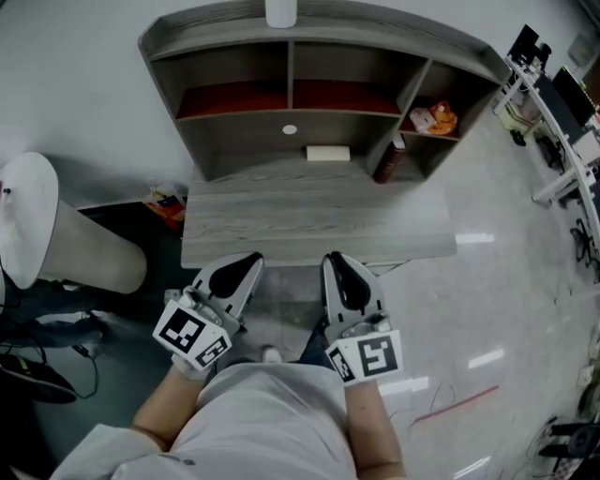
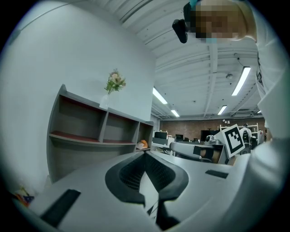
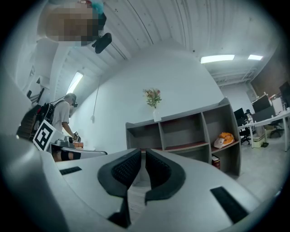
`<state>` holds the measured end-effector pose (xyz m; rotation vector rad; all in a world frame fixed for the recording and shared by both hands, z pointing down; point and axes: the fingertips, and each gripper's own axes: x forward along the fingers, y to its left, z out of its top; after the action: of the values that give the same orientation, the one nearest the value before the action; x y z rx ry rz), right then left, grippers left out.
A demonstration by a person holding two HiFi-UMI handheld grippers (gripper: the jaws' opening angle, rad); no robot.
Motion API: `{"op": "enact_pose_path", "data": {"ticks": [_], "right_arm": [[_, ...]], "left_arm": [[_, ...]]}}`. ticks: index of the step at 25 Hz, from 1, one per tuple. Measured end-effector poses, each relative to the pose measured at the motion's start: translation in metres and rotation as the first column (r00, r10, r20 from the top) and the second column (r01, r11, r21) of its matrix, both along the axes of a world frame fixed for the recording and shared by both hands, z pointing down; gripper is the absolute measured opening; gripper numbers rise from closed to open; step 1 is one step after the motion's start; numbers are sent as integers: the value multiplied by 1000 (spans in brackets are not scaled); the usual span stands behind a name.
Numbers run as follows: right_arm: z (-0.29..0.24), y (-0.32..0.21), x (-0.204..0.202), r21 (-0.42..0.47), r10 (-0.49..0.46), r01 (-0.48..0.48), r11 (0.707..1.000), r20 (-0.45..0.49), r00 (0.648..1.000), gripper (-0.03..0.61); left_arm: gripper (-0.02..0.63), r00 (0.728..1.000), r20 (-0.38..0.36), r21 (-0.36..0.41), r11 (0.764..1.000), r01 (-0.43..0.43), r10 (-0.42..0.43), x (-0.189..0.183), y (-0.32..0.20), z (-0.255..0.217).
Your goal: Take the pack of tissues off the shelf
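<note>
- Holding low by the body: left gripper (image 1: 246,264) has its jaws together with nothing between. Right gripper (image 1: 337,264) jaws are drawn together too, only a sliver between the pads, empty.
- Grey wood-grain desk (image 1: 319,225) sits just ahead of both grippers.
- Pack of tissues (image 1: 327,153) lies flat at the back of the desk, in the open bottom bay of the shelf unit (image 1: 216,37), below the red-lined boards. It is well apart from both grippers; reach not begun.
- Looks: small plain white oblong, long side toward the person, no print readable.
- Handling, judged: light, soft and squashy, with a wrap that is likely slippery. Pinch across the short width at the middle with a modest squeeze. The bay is low, so come in level.
- Near it: a dark red book-like item (image 1: 388,161) leans at the right divider, and a small white disc (image 1: 289,129) sits on the back panel above.
- Farthest: white vase (image 1: 281,11) on the shelf top.
</note>
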<state>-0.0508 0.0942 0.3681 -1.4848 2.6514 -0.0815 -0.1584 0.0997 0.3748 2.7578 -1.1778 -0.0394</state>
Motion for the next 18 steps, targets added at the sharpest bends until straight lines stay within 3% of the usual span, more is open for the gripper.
{"op": "enact_pose_path", "data": {"ticks": [18], "right_arm": [[3,-160,97,-27,-101,102,994,22,995,40]], "left_arm": [[17,996,46,-26,997,74,-73,114,-150,0]]}}
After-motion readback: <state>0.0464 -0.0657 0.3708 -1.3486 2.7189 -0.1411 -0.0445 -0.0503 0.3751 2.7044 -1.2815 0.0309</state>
